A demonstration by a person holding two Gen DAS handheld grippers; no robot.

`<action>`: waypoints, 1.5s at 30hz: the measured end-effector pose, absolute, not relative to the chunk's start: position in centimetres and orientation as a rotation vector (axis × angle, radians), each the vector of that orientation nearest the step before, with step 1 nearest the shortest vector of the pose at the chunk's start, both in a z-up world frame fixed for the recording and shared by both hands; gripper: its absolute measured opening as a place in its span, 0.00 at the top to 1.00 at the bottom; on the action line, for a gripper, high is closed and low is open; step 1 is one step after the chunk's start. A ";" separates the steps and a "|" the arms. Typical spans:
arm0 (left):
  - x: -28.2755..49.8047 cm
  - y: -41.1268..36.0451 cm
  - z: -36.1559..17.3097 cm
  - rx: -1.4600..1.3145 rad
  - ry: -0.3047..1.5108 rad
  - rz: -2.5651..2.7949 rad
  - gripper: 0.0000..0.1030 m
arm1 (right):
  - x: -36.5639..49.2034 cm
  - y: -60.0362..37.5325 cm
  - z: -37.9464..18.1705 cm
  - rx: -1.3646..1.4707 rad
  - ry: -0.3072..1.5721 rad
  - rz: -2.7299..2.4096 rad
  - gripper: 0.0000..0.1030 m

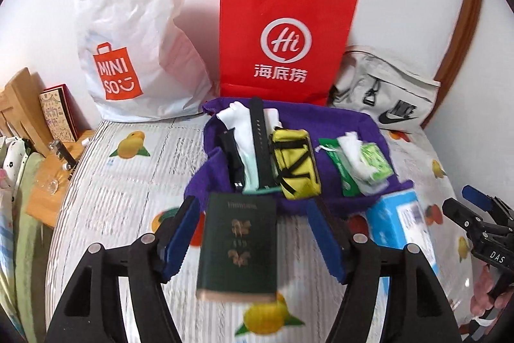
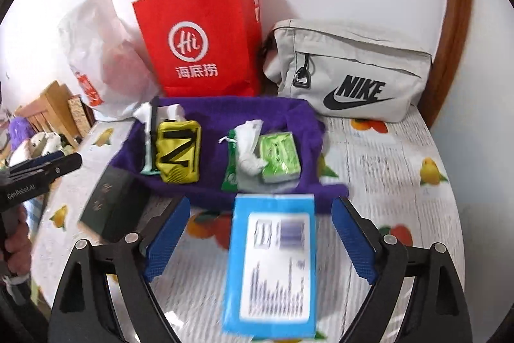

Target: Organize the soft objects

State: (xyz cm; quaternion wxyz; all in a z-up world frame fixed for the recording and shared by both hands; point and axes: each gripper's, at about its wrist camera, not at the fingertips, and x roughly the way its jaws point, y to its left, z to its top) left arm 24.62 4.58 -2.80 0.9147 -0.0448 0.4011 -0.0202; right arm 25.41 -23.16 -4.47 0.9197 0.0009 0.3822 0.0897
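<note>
A fruit-print bed (image 1: 128, 169) against a white wall: through my left camera, the left claw (image 1: 253, 241) stands spread around a green book (image 1: 237, 249), apparently set down. My right camera shows the right claw (image 2: 260, 241) spread around a blue box (image 2: 273, 272), while soft items wait on the purple cloth (image 2: 218, 147).

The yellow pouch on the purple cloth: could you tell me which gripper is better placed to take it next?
Probably the left gripper: open, and the yellow pouch lies just beyond it. The right gripper faces the blue box.

Both my wrist cameras look steeply down along their fingers, close over the bed. They share the purple fabric tray (image 1: 369, 130) (image 2: 221, 130) and red paper bag (image 1: 282, 31) (image 2: 205, 31), the right camera sitting further right.
</note>
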 end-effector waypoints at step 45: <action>5.3 1.5 -0.2 -0.005 0.659 0.029 0.07 | 4.6 -23.8 -2.8 0.029 0.650 0.068 0.00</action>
